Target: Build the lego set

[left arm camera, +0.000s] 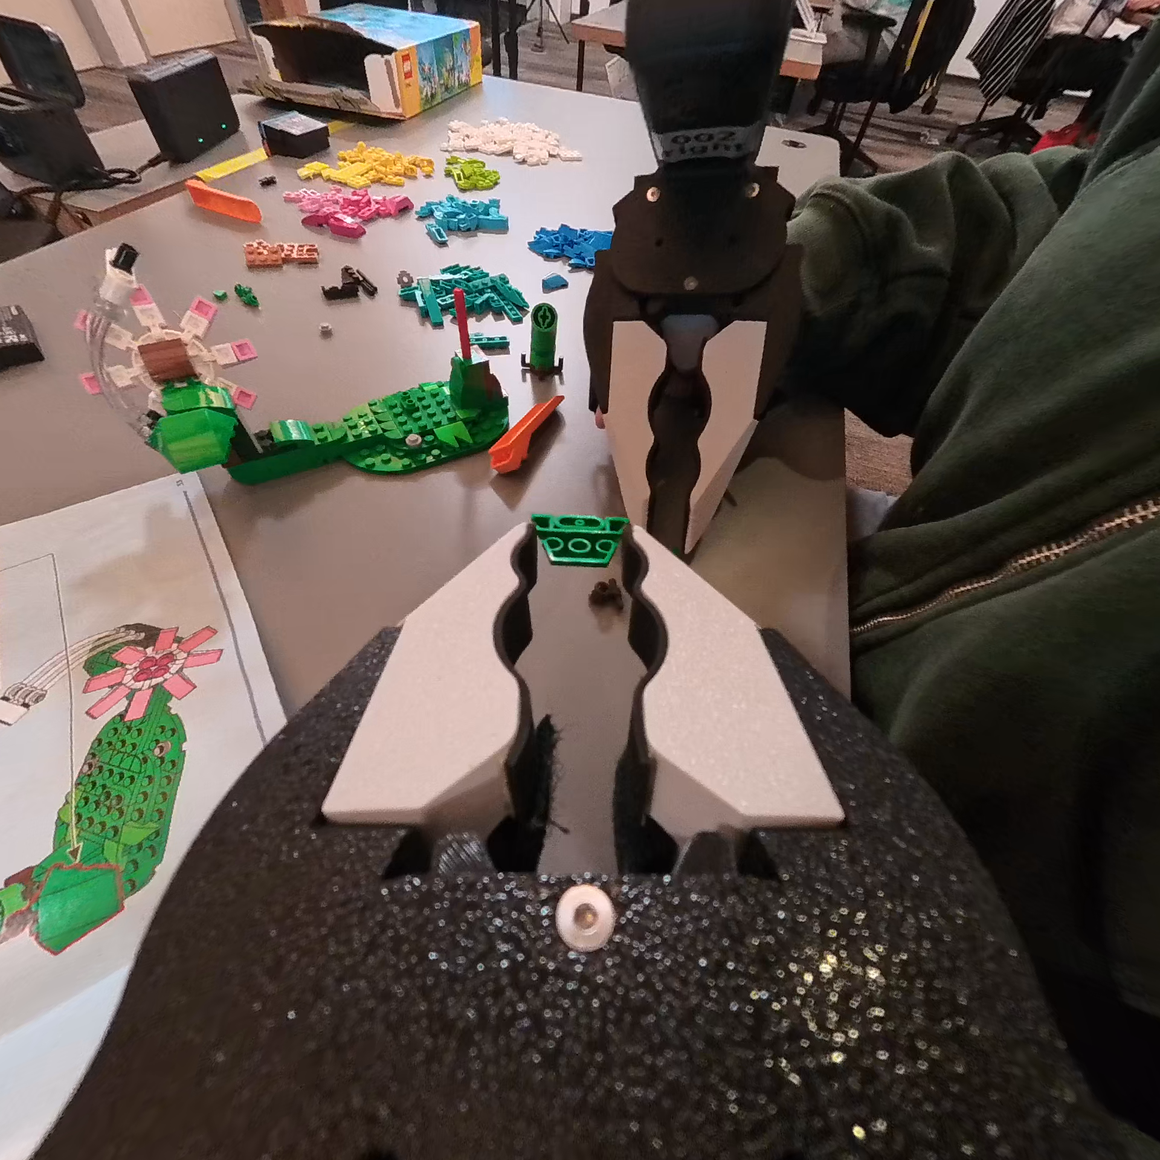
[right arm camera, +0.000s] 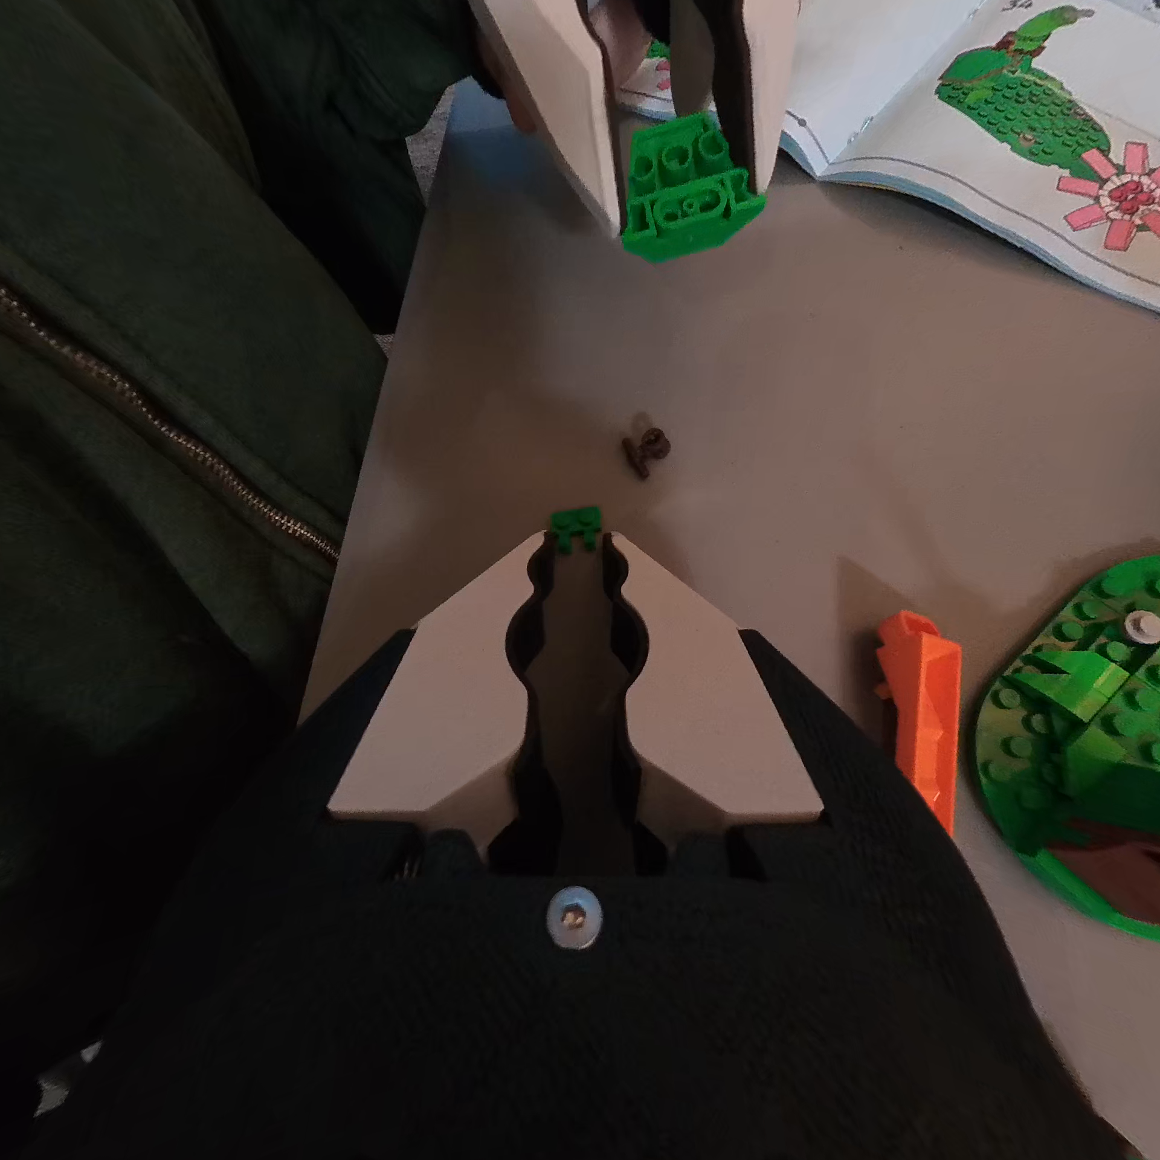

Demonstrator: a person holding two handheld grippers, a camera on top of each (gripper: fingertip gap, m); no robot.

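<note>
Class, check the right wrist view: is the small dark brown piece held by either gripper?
No: the dark brown piece lies loose on the table.

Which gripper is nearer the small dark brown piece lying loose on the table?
Left. The left gripper hovers just beside the dark brown piece; the right gripper sits slightly farther off, across from it.

Green build [right arm camera: 1092,741] and instruction booklet [right arm camera: 979,163] cut off at right edge

Grey table [left arm camera: 351,540], office chairs [left arm camera: 879,69] behind (dim room)
</note>
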